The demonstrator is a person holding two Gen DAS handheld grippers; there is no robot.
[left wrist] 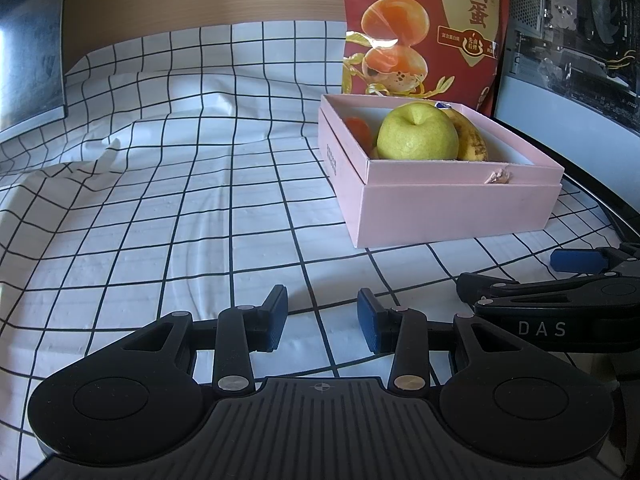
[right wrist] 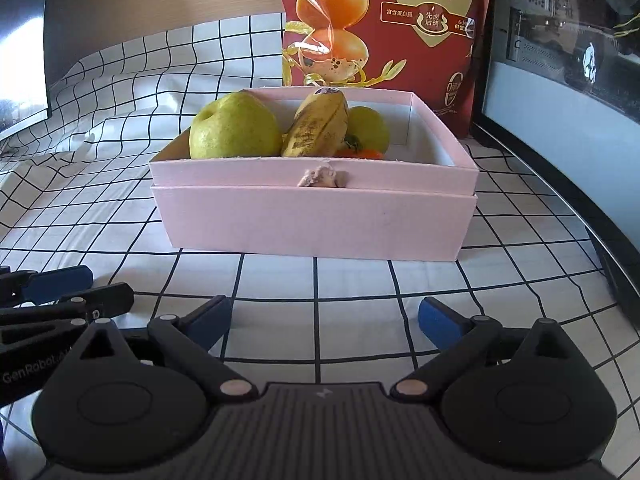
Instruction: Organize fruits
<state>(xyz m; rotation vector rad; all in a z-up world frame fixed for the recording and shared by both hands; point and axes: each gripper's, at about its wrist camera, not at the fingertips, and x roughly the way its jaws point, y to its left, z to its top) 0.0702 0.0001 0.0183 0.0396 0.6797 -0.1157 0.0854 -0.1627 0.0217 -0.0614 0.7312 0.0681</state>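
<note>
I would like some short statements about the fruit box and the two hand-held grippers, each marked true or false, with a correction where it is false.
1. The banana lies inside the pink box. True.
2. The right hand-held gripper holds a green apple. False: its jaws are open and empty, above the checked cloth.
3. A red snack bag stands behind the box. True.
4. The box holds only one green fruit. False: a large green apple and a second green fruit are in it.
5. The left hand-held gripper is clamped on the box edge. False: nothing is between its jaws, short of the box.
</note>
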